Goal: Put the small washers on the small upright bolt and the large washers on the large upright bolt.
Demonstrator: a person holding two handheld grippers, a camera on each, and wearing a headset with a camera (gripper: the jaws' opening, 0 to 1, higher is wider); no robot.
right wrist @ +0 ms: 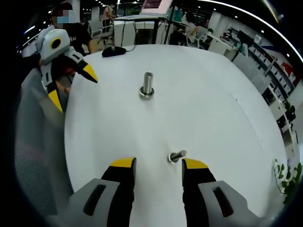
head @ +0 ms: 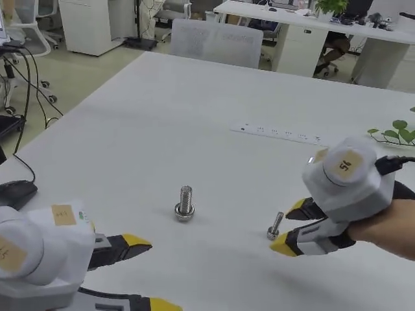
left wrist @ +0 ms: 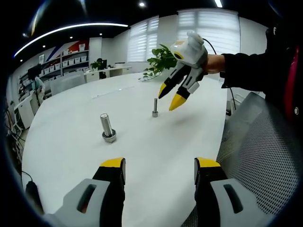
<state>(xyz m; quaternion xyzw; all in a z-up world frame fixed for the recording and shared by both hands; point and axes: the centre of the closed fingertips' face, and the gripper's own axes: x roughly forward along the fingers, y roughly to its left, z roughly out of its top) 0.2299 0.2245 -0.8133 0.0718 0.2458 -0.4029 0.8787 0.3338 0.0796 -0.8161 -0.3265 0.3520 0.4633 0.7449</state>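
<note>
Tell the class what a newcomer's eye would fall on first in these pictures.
First comes the large bolt, standing threads up in the middle of the bare white table. Next is the small bolt, to its right in the head view, with the open, yellow-tipped right gripper close beside it. The left gripper hangs open and empty at the near edge.

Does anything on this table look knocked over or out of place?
Nothing stands out: the large threaded steel bolt and the small steel bolt both stand upright on the white table.
</note>
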